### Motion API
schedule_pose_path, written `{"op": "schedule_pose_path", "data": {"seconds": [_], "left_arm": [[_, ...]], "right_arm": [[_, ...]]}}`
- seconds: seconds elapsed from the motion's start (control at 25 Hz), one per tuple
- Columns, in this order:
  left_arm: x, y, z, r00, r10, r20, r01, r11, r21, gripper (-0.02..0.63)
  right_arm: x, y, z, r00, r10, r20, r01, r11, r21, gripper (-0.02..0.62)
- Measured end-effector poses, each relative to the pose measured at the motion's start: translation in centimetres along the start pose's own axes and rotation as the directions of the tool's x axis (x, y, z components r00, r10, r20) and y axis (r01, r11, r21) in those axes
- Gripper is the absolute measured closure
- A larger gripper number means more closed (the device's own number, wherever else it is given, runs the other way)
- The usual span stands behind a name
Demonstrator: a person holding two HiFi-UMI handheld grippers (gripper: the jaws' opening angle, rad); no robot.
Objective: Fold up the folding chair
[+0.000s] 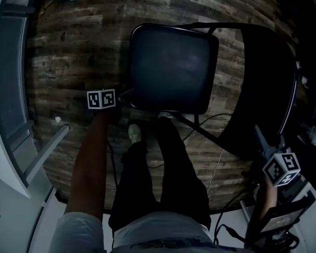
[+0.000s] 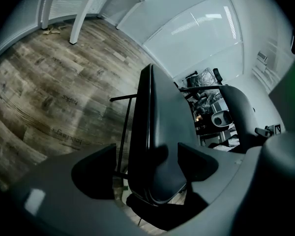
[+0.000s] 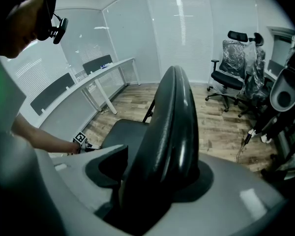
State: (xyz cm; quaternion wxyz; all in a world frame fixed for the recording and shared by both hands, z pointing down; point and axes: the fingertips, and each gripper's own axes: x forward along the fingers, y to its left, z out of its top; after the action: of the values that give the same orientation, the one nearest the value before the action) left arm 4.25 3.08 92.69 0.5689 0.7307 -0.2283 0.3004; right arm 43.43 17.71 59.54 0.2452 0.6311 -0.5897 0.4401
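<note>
The black folding chair stands unfolded on the wood floor, its seat [image 1: 171, 70] in the middle of the head view and its curved backrest [image 1: 266, 88] at the right. My left gripper [image 1: 124, 95] is at the seat's near left corner. In the left gripper view the jaws [image 2: 147, 166] stand wide apart with the seat's edge [image 2: 162, 117] between them and a gap on the left side. My right gripper [image 1: 260, 136] is at the backrest's near end. In the right gripper view it [image 3: 157, 176] is shut on the backrest [image 3: 174, 117], which hides the right jaw.
The person's dark-trousered legs [image 1: 158, 178] stand right before the seat. Cables [image 1: 216, 162] trail over the floor under the chair. A white desk [image 3: 88, 80] runs along the glass wall at the left, one leg [image 1: 47, 152] close by. Office chairs [image 3: 231, 68] stand beyond the backrest.
</note>
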Motion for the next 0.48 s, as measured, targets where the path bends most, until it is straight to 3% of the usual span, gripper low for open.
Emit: {"op": "schedule_pose_path", "data": {"seconds": [0.24,0.48], "left_arm": [[2.6,0.7,0.3,0.994,-0.111,0.018,0.111,0.994,-0.018,0.201],[4.3,-0.3,0.2,0.957,-0.289,0.019,0.290,0.955,-0.059,0.201]], "right_arm": [[0.1,0.0,0.3,1.000,-0.014,0.015,0.014,1.000,0.007,0.333],[0.0,0.5,0.6,0.999,0.022,0.048,-0.024,0.999,0.034,0.333]]}}
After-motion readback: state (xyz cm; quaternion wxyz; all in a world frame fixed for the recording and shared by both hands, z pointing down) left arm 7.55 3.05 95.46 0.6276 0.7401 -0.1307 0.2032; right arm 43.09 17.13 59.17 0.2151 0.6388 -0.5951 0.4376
